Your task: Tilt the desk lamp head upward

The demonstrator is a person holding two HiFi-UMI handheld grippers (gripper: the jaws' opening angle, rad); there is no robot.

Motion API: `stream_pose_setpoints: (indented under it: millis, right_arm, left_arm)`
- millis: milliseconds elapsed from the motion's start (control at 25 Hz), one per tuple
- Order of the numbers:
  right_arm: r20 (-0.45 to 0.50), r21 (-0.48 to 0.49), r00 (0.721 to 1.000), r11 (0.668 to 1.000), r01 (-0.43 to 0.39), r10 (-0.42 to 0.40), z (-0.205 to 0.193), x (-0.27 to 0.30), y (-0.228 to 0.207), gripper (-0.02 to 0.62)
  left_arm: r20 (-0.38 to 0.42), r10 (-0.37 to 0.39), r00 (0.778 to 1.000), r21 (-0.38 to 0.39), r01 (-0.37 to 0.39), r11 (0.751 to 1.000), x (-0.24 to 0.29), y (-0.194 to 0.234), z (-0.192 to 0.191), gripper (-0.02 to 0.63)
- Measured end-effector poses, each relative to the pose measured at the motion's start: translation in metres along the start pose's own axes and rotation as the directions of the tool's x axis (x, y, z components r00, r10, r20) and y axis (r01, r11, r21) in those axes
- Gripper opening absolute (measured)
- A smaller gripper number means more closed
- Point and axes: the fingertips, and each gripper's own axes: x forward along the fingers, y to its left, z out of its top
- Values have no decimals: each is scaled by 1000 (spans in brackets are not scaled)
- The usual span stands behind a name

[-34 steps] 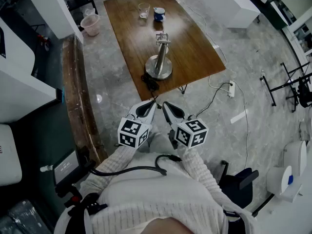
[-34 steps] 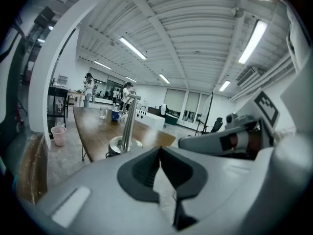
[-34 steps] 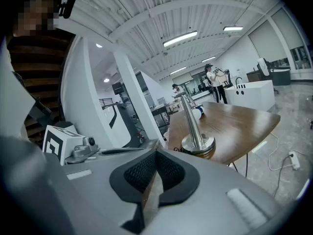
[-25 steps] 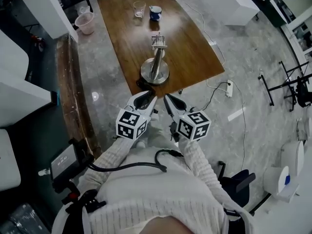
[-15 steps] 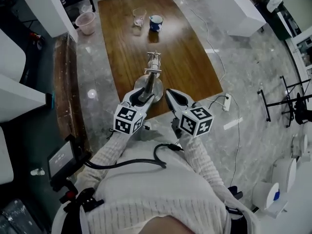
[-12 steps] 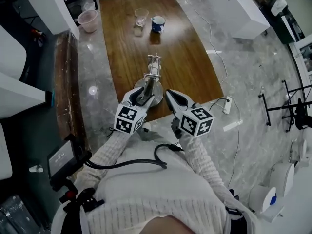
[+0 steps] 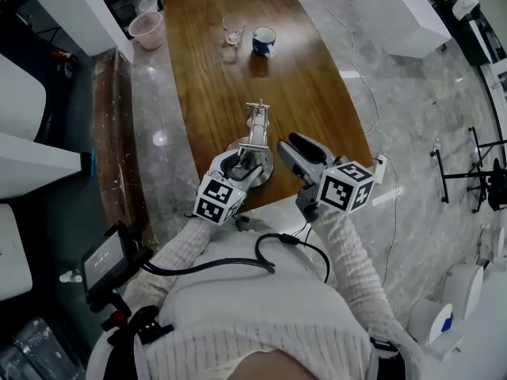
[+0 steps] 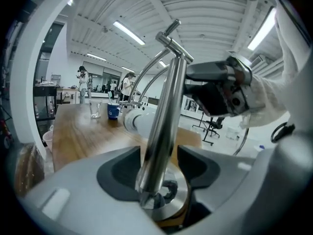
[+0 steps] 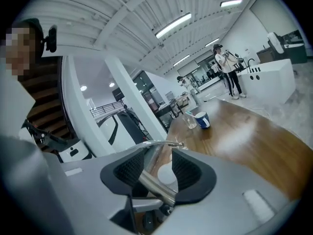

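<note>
Desk lamp [image 7: 256, 131] now between opening fingers of left gripper [image 7: 242, 163] and right gripper [image 7: 287, 143]; previously unreached.

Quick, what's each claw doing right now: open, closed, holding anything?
Left claw: opening, pads off the desk lamp pole that stands between them.
Right claw: opening, gripping nothing.
</note>
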Motion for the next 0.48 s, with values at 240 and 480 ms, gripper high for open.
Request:
stream_pose_setpoints:
  millis: [240,480]
  right_arm:
    - [1,295,980,936,-191,200,28,8,2,224]
    - [-6,633,924,716,-293,383,14,28,2,250]
  left_arm:
    - [7,-15,1000,55,14,998,0,-16,8,195]
    - [16,-30,999,55,30,998,-1,-27,10,195]
